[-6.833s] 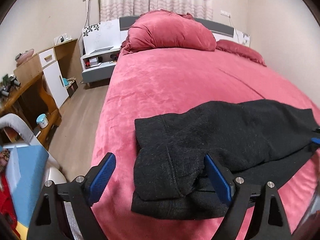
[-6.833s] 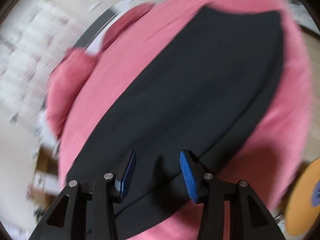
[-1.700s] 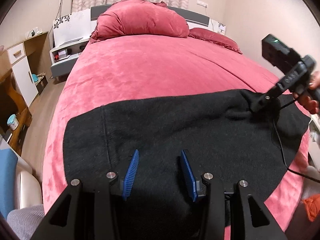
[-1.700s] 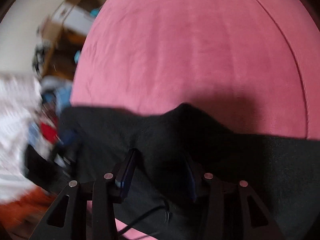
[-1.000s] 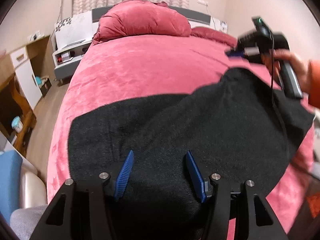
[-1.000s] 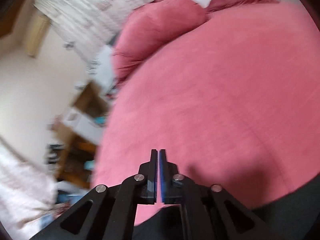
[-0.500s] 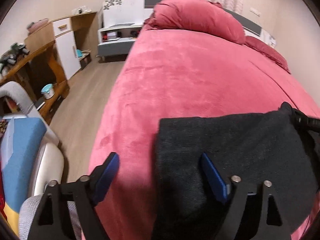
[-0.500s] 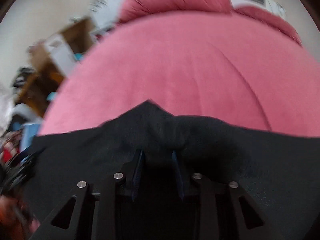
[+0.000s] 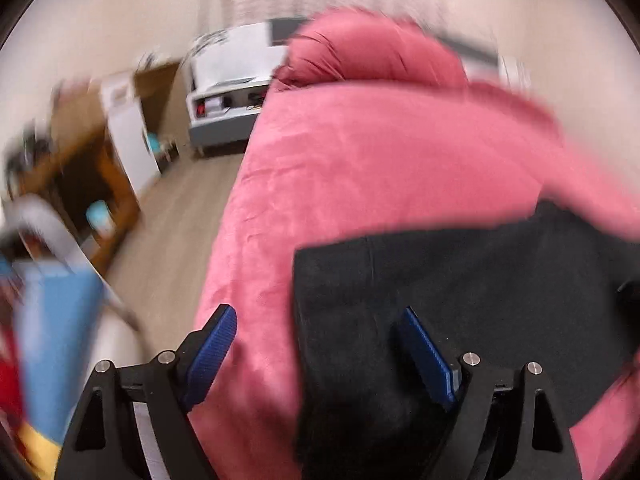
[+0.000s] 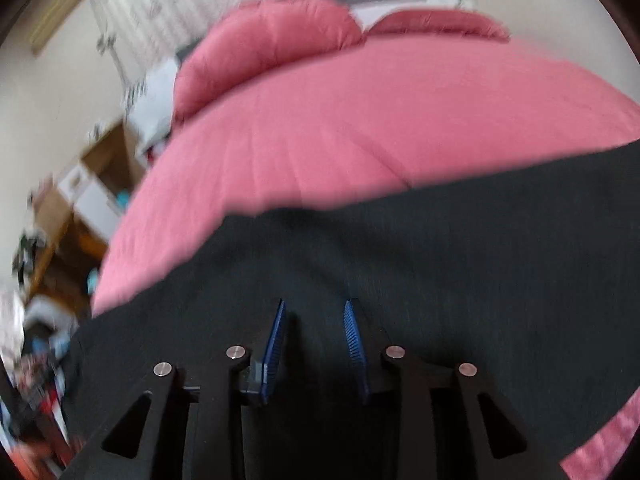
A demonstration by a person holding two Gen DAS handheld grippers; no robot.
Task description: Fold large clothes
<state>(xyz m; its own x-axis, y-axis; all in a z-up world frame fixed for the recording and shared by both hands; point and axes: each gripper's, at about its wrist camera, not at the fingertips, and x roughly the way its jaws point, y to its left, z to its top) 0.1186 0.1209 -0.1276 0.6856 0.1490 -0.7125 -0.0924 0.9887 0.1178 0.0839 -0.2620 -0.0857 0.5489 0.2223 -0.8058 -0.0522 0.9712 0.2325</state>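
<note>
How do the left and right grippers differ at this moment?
The left gripper stands wide, straddling the left edge of the black garment; the right gripper is much narrower, jaws opening, entirely over black cloth. Both have blue pads and pinch no fabric.

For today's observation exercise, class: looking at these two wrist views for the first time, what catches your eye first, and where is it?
The big pink-red bed fills both views, with a plump matching pillow at its head. A black garment lies spread across the near end. The left gripper stands wide over the garment's left edge, while the right gripper hangs above the cloth, opening, with nothing pinched.
</note>
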